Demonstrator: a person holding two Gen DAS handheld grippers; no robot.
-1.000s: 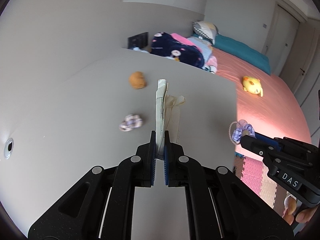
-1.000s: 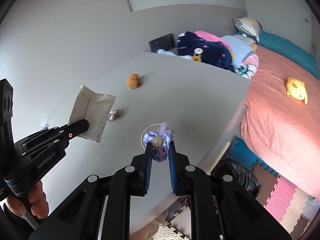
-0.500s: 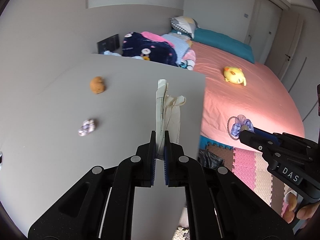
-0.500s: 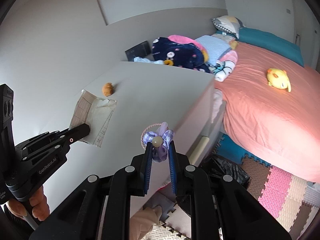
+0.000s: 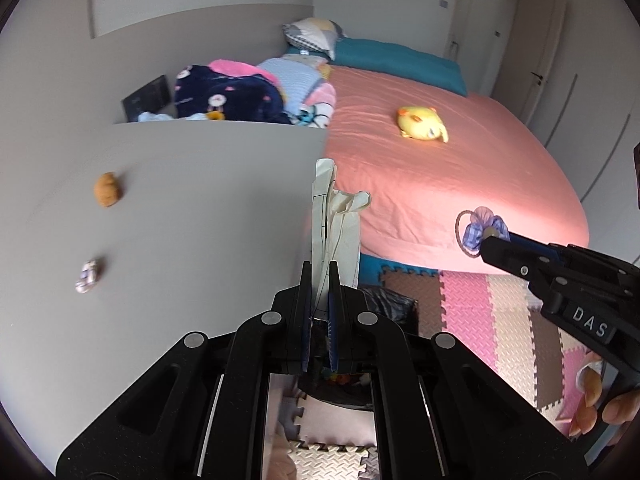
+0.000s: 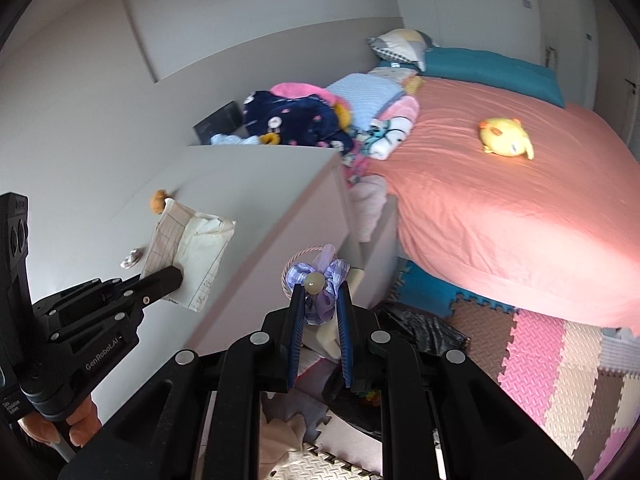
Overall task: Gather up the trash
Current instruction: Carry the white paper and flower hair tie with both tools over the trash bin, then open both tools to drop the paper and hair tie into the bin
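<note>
Grippers: two. The left gripper [image 5: 320, 280] is pinching one folded paper scrap [image 5: 334, 220] at centre frame; the right gripper [image 6: 320, 292] is clamping one lilac bow hair tie [image 6: 320, 276] at lower centre.
Trash on table: two pieces are lying at the left of the left view, one brown lump [image 5: 107, 189] and one small purple-white wad [image 5: 88, 276], well apart, on the grey table [image 5: 192, 208].
Bag: one black bag [image 6: 420, 328] is sitting on the floor mats, lower centre, just beyond the right gripper.
Bed: one salmon bed [image 5: 440, 176] is filling the right side, carrying one yellow plush [image 5: 422, 124].
Change: both held pieces are now hanging past the table edge, over the floor; a second ago they were over the tabletop. The table pieces are sliding toward the left of frame.
</note>
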